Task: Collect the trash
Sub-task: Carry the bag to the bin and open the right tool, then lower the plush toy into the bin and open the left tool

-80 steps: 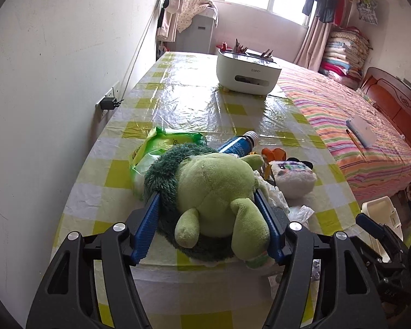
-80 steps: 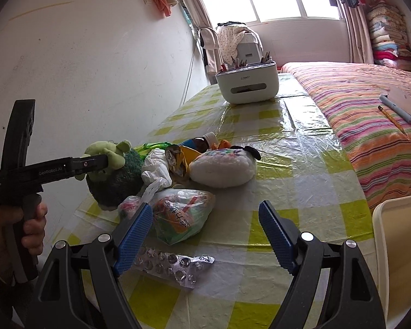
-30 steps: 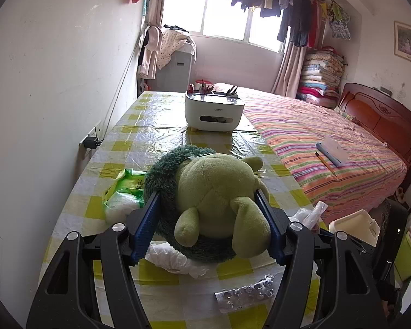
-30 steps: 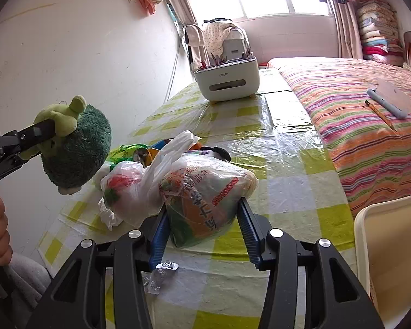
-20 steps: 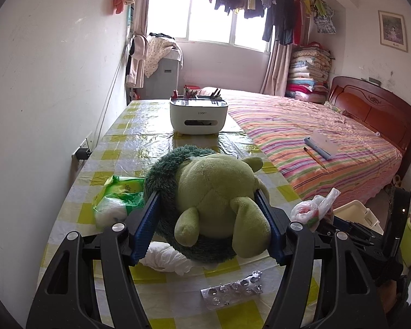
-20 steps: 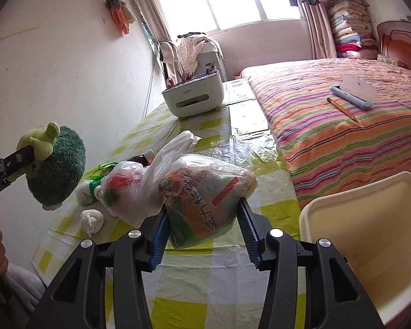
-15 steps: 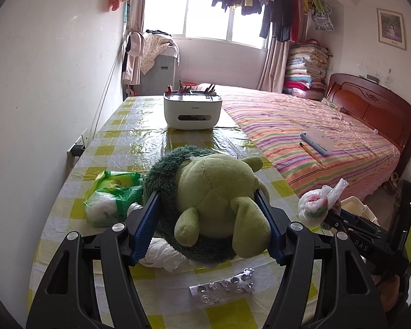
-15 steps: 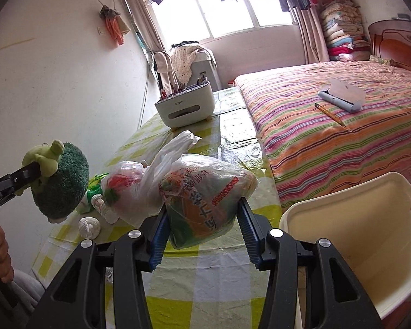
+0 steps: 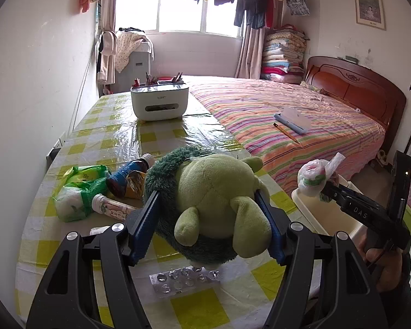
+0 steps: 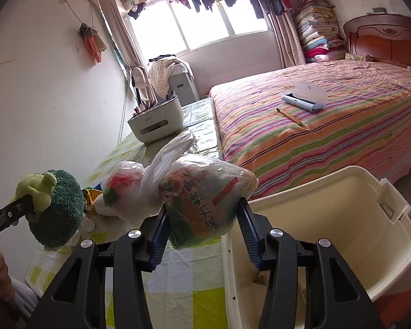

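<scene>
Right wrist view: the right gripper [image 10: 202, 223] clamps a bag [image 10: 205, 200] of trash between its pads, jaws partly closed, just left of the cream bin [image 10: 370, 219] and not yet over it. The bin looks nearly empty, so collecting has barely begun. The left gripper [image 9: 208, 224], jaws wider, grips a plush turtle [image 9: 213, 197] above the table [image 9: 161, 134]. Left on the table: 1 blister pack [image 9: 183, 278] nearest, 2 bottles [image 9: 128, 172], a green packet [image 9: 79, 189] and crumpled tissue at far left.
</scene>
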Demonstrator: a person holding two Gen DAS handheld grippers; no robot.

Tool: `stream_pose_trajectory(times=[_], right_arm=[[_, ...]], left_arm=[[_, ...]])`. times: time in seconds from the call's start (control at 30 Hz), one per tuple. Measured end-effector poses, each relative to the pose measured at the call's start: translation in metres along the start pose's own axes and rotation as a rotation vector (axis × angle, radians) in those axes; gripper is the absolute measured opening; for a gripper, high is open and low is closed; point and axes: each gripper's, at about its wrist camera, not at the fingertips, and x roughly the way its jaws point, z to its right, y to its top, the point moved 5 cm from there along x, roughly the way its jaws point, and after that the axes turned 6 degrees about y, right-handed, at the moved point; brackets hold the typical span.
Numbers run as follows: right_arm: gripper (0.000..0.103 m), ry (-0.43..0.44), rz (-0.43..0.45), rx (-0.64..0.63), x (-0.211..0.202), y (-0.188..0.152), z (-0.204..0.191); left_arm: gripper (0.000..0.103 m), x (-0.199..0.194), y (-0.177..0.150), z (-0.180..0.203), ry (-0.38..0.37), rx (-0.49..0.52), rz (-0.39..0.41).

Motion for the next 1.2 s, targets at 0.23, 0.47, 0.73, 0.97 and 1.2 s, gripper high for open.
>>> stream_pose_trajectory(times=[0.23, 0.47, 0.73, 0.97, 1.2], right_arm=[[0.046, -0.057, 0.018, 0.079, -0.014, -0.001, 0.036], [0.047, -0.145, 0.038, 0.133, -0.026, -0.002, 0.061], [0.051, -0.231, 0.049, 0.161, -0.033, -0.005, 0.078], [0.061, -0.261, 0.074, 0.187, -0.041, -0.005, 0.086], [0.062, -0.263, 0.128, 0.243, -0.055, -0.002, 0.099]], left_arm=[[0.066, 0.001, -0.005, 0.013, -0.024, 0.015, -0.010], [0.066, 0.002, -0.009, 0.025, -0.045, 0.030, -0.016], [0.066, 0.005, -0.015, 0.043, -0.072, 0.063, -0.029], [0.066, 0.008, -0.017, 0.059, -0.082, 0.099, -0.038], [0.066, 0.016, -0.014, 0.084, -0.122, 0.116, -0.057]])
